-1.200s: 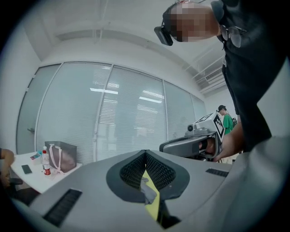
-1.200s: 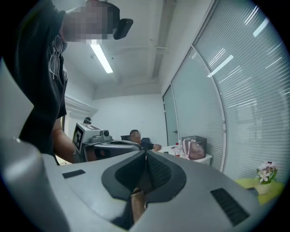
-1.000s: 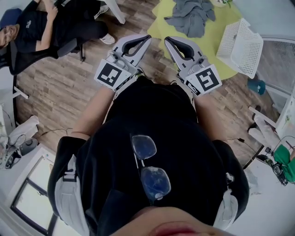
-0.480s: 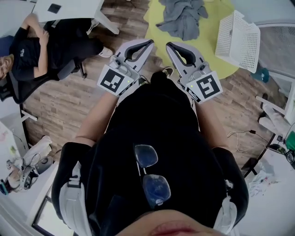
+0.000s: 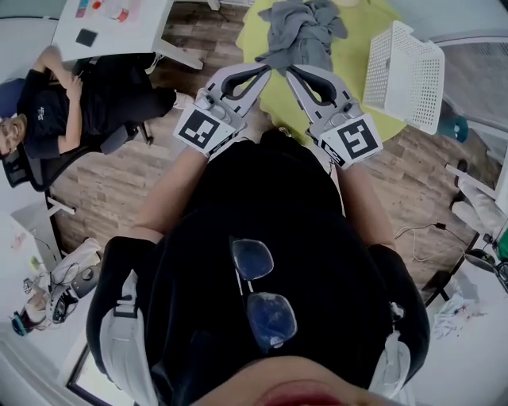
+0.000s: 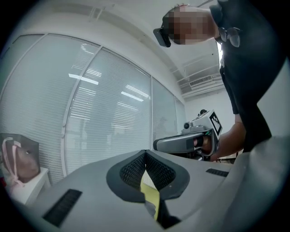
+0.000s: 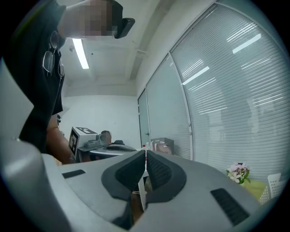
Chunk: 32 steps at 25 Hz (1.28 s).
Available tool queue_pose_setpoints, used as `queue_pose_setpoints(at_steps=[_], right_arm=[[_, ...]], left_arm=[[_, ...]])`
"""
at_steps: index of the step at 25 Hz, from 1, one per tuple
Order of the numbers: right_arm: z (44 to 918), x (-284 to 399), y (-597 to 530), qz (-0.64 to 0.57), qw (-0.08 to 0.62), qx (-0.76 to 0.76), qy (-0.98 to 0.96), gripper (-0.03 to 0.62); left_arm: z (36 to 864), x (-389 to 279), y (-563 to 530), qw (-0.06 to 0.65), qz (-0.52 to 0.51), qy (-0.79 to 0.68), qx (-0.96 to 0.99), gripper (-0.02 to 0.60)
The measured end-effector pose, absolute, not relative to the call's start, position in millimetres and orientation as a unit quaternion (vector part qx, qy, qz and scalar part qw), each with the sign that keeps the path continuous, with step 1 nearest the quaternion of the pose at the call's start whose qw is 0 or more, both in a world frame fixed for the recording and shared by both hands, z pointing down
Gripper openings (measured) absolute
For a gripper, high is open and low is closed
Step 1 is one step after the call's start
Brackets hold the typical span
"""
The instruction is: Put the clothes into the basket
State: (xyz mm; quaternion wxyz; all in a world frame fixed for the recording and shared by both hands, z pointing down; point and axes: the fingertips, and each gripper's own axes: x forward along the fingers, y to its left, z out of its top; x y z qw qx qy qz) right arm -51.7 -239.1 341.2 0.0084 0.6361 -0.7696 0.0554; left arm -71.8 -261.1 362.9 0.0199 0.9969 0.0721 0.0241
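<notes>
A heap of grey clothes [image 5: 300,32] lies on a round yellow-green surface [image 5: 357,40] at the top of the head view. To its right a white slatted basket [image 5: 405,75] rests tilted at that surface's edge. My left gripper [image 5: 264,70] and right gripper [image 5: 290,70] are held side by side in front of the person's body, tips just short of the clothes. Both are shut with nothing between the pads. In the left gripper view the jaws [image 6: 145,153] meet; the right gripper view shows the same [image 7: 145,152].
A person sits in a chair [image 5: 71,103] at the left on the wood floor, beside a white desk [image 5: 111,24]. Cables and small clutter lie on the floor at the right [image 5: 468,262]. Glass walls with blinds [image 6: 104,99] surround the room.
The person has stepped toward the yellow-green surface. The clothes and basket now sit closer, and both gripper tips reach its near edge. Both grippers stay shut.
</notes>
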Motion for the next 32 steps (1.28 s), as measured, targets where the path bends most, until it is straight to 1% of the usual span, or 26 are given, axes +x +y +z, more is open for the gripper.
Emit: queue_pose_setpoints(at_steps=[8,18,27,32], right_arm=[[351.9,5.5,-233.4,0.067,0.001,0.656,-0.751,0.028],[386.8,52.6,-250.1,0.102,-0.001,0.712,-0.695,0.028],[426.8,112.3,-282.6,0.151,0.008,0.779,-0.608,0.028],[447.1,132.3,-293.4,0.172,0.008,0.807,-0.564,0.028]], left_arm=[[373.7,-15.9,-264.5,0.011,0.036,0.087,0.995,0.009],[413.0,33.6,-283.1,0.006,0.064,0.14,0.988,0.009],[456.2,94.8,-320.8,0.008,0.09,0.236,0.968,0.009],[478.9,115.1,-332.1,0.017,0.107,0.276,0.955,0.009]])
